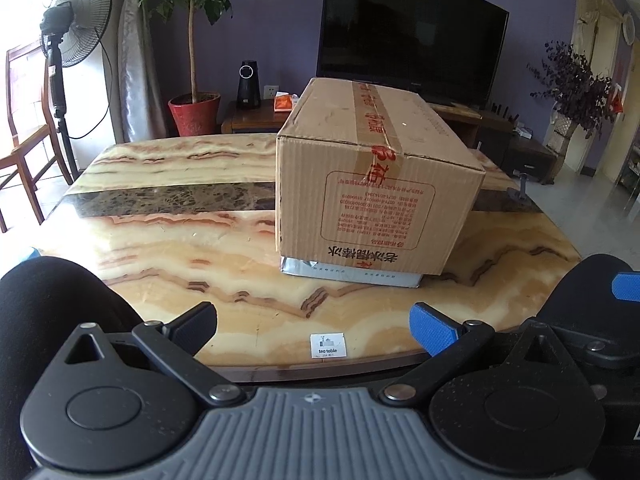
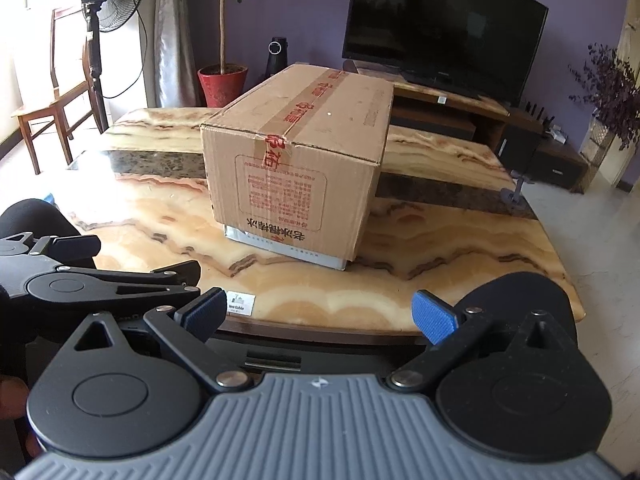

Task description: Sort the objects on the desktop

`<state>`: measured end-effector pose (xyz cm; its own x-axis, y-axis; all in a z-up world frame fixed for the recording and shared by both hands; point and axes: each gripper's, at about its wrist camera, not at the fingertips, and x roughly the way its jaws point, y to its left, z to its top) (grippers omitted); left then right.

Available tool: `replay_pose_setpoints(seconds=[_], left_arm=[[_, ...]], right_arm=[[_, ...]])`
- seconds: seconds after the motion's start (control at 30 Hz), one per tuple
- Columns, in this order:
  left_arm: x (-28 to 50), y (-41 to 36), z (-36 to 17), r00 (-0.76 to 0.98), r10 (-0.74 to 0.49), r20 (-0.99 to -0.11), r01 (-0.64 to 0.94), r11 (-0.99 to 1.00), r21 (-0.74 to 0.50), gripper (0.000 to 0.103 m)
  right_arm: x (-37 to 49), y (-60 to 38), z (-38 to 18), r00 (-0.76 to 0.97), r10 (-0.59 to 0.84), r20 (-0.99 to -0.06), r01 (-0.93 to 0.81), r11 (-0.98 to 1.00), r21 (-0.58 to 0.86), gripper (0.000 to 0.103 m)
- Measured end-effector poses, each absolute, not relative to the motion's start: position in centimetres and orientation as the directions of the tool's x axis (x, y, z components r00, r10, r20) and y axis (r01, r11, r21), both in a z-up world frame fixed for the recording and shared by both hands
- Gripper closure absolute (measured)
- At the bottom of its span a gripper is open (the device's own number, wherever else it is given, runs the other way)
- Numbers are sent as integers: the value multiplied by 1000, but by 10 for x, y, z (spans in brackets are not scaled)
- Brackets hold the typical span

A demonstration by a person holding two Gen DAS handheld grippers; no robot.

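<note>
A brown cardboard box [image 1: 372, 184] sealed with red-printed tape lies on a marble tea table [image 1: 180, 248]. Under its near end a flat grey-white packet [image 1: 348, 274] sticks out. My left gripper [image 1: 314, 326] hangs open over the table's near edge, well short of the box, with nothing between its fingers. In the right wrist view the same box [image 2: 296, 160] and packet [image 2: 280, 246] sit ahead and slightly left. My right gripper [image 2: 320, 316] is open and empty at the table's front edge. The left gripper [image 2: 80, 268] shows at the left side of that view.
A small white "tea table" label [image 1: 328, 345] is stuck near the front edge. Beyond the table stand a TV [image 1: 412, 40] on a low cabinet, a potted plant [image 1: 194, 112], a standing fan [image 1: 76, 20] and a wooden chair [image 1: 24, 120]. Bare marble lies left of the box.
</note>
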<state>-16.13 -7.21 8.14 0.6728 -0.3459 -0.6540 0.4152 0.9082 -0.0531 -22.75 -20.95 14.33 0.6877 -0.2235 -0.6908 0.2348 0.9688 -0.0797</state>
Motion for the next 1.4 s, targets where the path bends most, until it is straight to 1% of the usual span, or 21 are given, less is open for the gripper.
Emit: replay_pose_setpoints(seconds=[0.1, 0.2, 0.33, 0.4, 0.5, 0.57, 0.63, 0.67, 0.73, 0.9, 1.07, 1.4], left_arm=[[-164, -73, 83, 689, -334, -644, 411, 911, -33, 1], [-166, -73, 85, 697, -334, -634, 410, 912, -30, 1], [-170, -72, 87, 732, -325, -599, 396, 918, -16, 1], [-171, -72, 87, 735, -324, -595, 394, 919, -14, 1], [-170, -69, 86, 721, -343, -602, 394, 918, -51, 1], [-170, -62, 87, 730, -374, -572, 393, 914, -95, 1], [-170, -55, 87, 732, -407, -547, 398, 906, -141, 1], [-168, -55, 86, 714, -426, -556, 411, 898, -160, 1], [-166, -59, 83, 705, -420, -571, 415, 898, -148, 1], [-171, -67, 83, 720, -406, -563, 431, 897, -96, 1], [-166, -62, 80, 717, -387, -579, 399, 910, -113, 1], [-169, -67, 78, 712, -388, -585, 424, 902, -82, 1]], right_arm=[[-228, -209, 143, 688, -227, -690, 242, 967, -78, 3], [-229, -209, 142, 684, -226, -693, 248, 966, -71, 0], [-229, -216, 137, 664, -207, -719, 265, 964, -32, 0], [-229, -220, 135, 658, -195, -728, 274, 962, -11, 0], [-231, -222, 131, 642, -225, -733, 311, 950, -19, 0], [-232, -223, 129, 629, -259, -733, 342, 939, -38, 0], [-233, -226, 126, 619, -262, -740, 355, 934, -33, 0], [-232, -228, 124, 615, -256, -746, 359, 933, -25, 0], [-232, -232, 121, 608, -247, -754, 363, 932, -13, 0], [-232, -230, 113, 592, -243, -769, 348, 937, -28, 0], [-232, -225, 108, 590, -252, -767, 329, 943, -57, 0], [-230, -224, 104, 575, -258, -776, 316, 945, -80, 0]])
